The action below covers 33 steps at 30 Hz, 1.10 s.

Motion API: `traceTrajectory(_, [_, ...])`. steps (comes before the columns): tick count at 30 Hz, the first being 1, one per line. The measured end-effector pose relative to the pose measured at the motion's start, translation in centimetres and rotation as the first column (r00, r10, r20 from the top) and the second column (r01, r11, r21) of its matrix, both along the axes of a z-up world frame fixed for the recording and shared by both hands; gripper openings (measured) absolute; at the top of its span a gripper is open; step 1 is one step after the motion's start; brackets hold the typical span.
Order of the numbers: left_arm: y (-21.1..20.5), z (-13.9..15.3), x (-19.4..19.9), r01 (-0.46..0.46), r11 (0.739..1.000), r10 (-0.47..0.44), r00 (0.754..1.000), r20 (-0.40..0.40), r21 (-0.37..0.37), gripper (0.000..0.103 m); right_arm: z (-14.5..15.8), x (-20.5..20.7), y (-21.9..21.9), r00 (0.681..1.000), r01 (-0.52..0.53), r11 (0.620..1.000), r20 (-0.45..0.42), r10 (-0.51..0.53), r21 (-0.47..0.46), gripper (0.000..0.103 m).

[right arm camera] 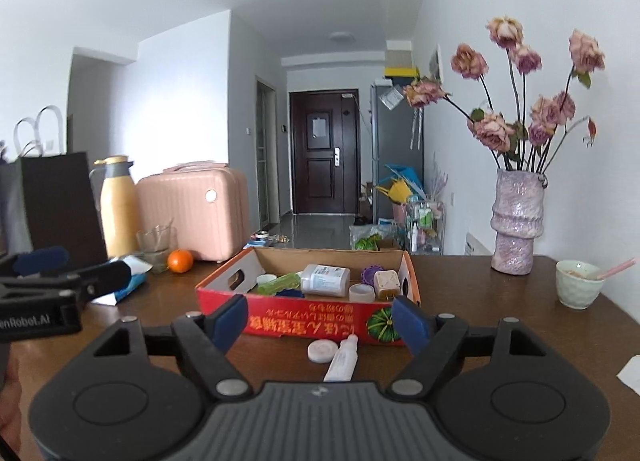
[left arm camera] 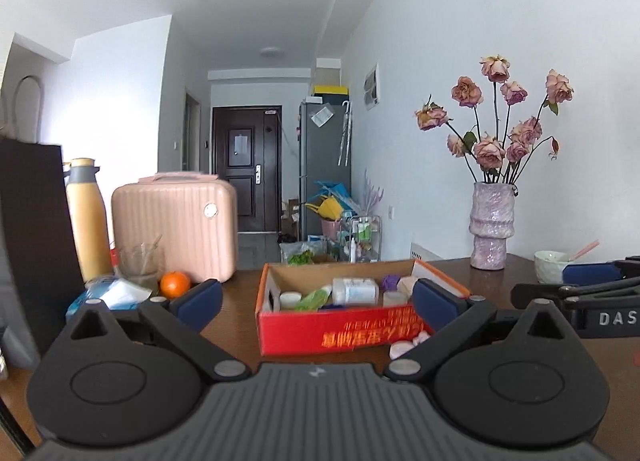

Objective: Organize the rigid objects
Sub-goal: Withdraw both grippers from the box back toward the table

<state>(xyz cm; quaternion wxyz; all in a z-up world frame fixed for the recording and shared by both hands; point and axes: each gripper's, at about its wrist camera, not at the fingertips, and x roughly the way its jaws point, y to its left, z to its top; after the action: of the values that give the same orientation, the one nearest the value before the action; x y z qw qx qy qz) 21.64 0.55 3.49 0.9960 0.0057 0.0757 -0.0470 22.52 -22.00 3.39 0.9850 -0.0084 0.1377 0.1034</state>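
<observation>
Sitting mostly done tbh: bottle (right arm camera: pixel 325 280) etc in red box (right arm camera: pixel 304 324), tube (right arm camera: pixel 341 357) + round tin (right arm camera: pixel 322 350) waiting just outside its front wall; left gripper (left arm camera: pixel 316 303) & right gripper (right arm camera: pixel 320 321) both hanging wide apart, empty.

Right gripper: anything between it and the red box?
Yes. In the right wrist view a white tube and a round white disc lie on the table between the open right gripper and the red box.

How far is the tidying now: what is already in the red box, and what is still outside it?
Done: the red box already holds a white bottle, a green case and a cream plug cube. In hand: nothing; the left hand-held gripper and right hand-held gripper are both open and empty. Left: a round white disc and a white tube lie on the table before the box.
</observation>
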Motion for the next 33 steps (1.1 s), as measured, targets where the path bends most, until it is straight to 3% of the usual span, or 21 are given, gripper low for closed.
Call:
traceTrajectory(5, [1.6, -1.5, -3.7, -0.006, 0.998, 0.003, 0.999, -0.037, -0.062, 0.103, -1.1, -4.2, 0.4, 0.999, -0.031, 0.998, 0.018, 0.032, -0.052, 0.083])
traceTrajectory(13, [2.5, -3.7, -6.0, -0.033, 0.998, 0.027, 0.995, -0.094, -0.062, 0.103, -2.8, -6.9, 0.5, 1.0, -0.03, 0.998, -0.007, 0.03, -0.059, 0.085])
traceTrajectory(16, [2.6, -3.6, -6.4, -0.033, 0.998, 0.028, 0.997, -0.078, -0.057, 0.103, -2.9, -7.4, 0.5, 0.999, -0.044, 0.998, 0.003, 0.044, -0.052, 0.085])
traceTrajectory(24, [1.8, -4.1, -5.1, -0.008, 0.999, 0.003, 0.994, -0.105, -0.044, 0.103, -3.4, -6.0, 0.3, 0.999, -0.047, 0.998, -0.018, 0.046, -0.04, 0.085])
traceTrajectory(33, [0.6, -5.5, -1.3, 0.026, 1.0, -0.028, 0.982, -0.186, -0.014, 0.103, -5.0, -1.8, -0.2, 0.994, -0.026, 0.999, -0.105, 0.024, -0.019, 0.084])
